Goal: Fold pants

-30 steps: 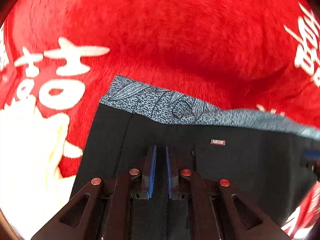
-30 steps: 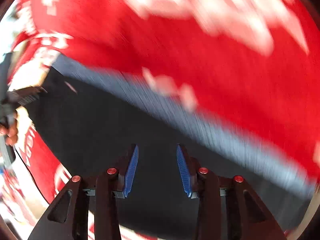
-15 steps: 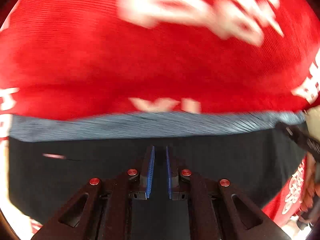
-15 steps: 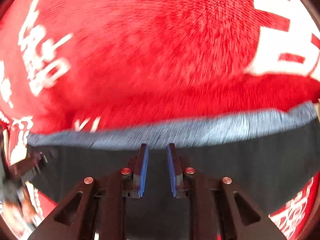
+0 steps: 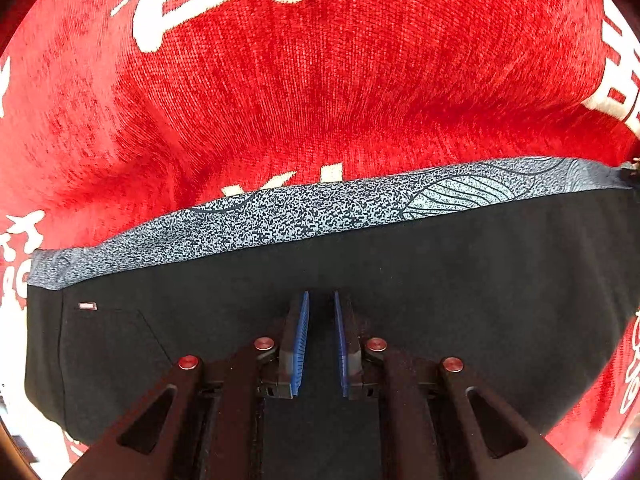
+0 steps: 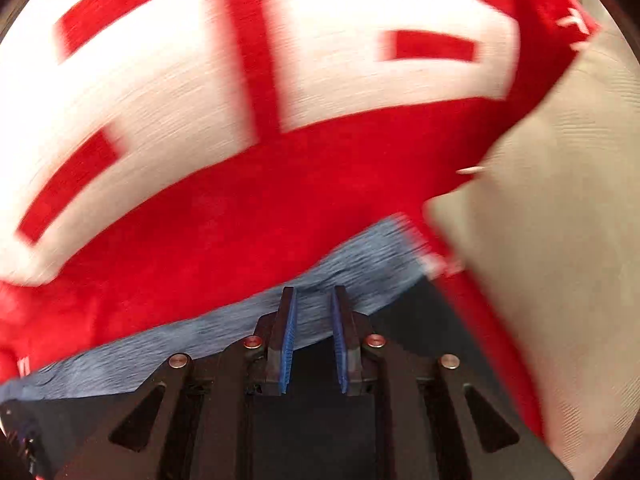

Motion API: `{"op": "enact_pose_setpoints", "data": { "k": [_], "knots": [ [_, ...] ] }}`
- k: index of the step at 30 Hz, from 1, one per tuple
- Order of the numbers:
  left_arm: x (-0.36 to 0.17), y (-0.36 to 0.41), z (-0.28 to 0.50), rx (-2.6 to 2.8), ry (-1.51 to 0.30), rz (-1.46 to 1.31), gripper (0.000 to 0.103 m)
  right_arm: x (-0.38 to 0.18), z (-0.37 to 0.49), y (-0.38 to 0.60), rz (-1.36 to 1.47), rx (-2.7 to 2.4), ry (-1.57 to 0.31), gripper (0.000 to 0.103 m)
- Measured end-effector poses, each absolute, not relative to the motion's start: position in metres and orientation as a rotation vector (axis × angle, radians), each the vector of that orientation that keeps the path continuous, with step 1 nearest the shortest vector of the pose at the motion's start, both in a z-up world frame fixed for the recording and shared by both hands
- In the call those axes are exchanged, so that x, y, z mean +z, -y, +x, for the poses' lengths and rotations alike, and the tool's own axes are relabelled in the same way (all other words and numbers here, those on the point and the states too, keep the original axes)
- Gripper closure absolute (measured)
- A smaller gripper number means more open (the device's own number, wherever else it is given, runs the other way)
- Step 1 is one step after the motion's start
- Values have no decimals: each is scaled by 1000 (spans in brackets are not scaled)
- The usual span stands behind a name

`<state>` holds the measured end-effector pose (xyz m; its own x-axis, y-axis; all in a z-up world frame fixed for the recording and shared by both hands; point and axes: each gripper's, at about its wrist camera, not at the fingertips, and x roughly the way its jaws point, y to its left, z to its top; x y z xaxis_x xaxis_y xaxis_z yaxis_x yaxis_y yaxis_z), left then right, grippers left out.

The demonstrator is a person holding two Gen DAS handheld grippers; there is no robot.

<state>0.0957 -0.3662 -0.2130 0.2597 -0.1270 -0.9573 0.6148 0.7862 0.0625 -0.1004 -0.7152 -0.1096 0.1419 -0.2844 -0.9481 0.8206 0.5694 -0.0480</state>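
Note:
Black pants (image 5: 440, 280) with a speckled grey waistband (image 5: 304, 216) lie flat on a red blanket (image 5: 320, 100). A small label (image 5: 87, 306) sits near their left end. My left gripper (image 5: 320, 292) points down over the black cloth just below the waistband, shut to a thin slit with nothing pinched. In the blurred right wrist view, my right gripper (image 6: 313, 288) hovers at the waistband (image 6: 360, 264) near the pants' right corner. Its jaws are closing, and no cloth shows between the pads.
The red blanket (image 6: 280, 208) carries large white characters and covers the whole surface. A cream fabric (image 6: 560, 240) lies past the blanket's right edge, beside the pants' corner.
Both grippers slid sideways along the waistband: the left from near the label toward the middle, the right out to the right corner. The right jaws narrowed from wide to a small gap.

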Motion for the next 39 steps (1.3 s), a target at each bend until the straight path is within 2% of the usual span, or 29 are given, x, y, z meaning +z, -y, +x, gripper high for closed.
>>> {"op": "enact_pose_setpoints", "data": {
  "k": [1, 3, 5, 7, 8, 10, 12, 14, 21, 26, 32, 36, 38, 39],
  "knots": [
    [-213, 367, 92, -520, -1209, 481, 89, -105, -105, 719, 562, -868, -1171, 84],
    [-206, 365, 77, -501, -1207, 488, 88, -94, -116, 719, 577, -878, -1180, 70],
    [-207, 373, 74, -488, -1219, 488, 88, -83, -129, 713, 634, -877, -1167, 61],
    [-205, 373, 71, -483, -1219, 486, 88, -73, -143, 699, 670, -839, -1125, 48],
    [-206, 375, 68, -483, -1210, 495, 88, -77, -150, 689, 667, -823, -1134, 37],
    [-201, 372, 64, -483, -1191, 521, 88, -99, -163, 678, 658, -810, -1224, 36],
    [-197, 370, 66, -480, -1216, 531, 88, -93, -169, 665, 565, -805, -1194, 36],
    [-188, 363, 69, -498, -1281, 464, 88, -87, -169, 656, 556, -780, -1253, 36],
    [-162, 308, 56, -486, -1398, 331, 88, -69, -180, 588, 964, -411, -1194, 36],
    [-166, 276, 51, -455, -1426, 320, 88, -96, -139, 507, 1225, -67, -1191, 36],
    [-180, 241, 63, -417, -1487, 215, 88, -119, -60, 402, 1320, 86, -1195, 36],
    [-190, 231, 68, -429, -1483, 180, 87, -139, -74, 391, 1312, 79, -1206, 37],
    [-194, 222, 67, -416, -1493, 163, 44, -144, -64, 382, 1302, 61, -1219, 37],
    [-194, 215, 67, -414, -1476, 133, 17, -144, -64, 382, 1304, 54, -1223, 37]
  ]
}}
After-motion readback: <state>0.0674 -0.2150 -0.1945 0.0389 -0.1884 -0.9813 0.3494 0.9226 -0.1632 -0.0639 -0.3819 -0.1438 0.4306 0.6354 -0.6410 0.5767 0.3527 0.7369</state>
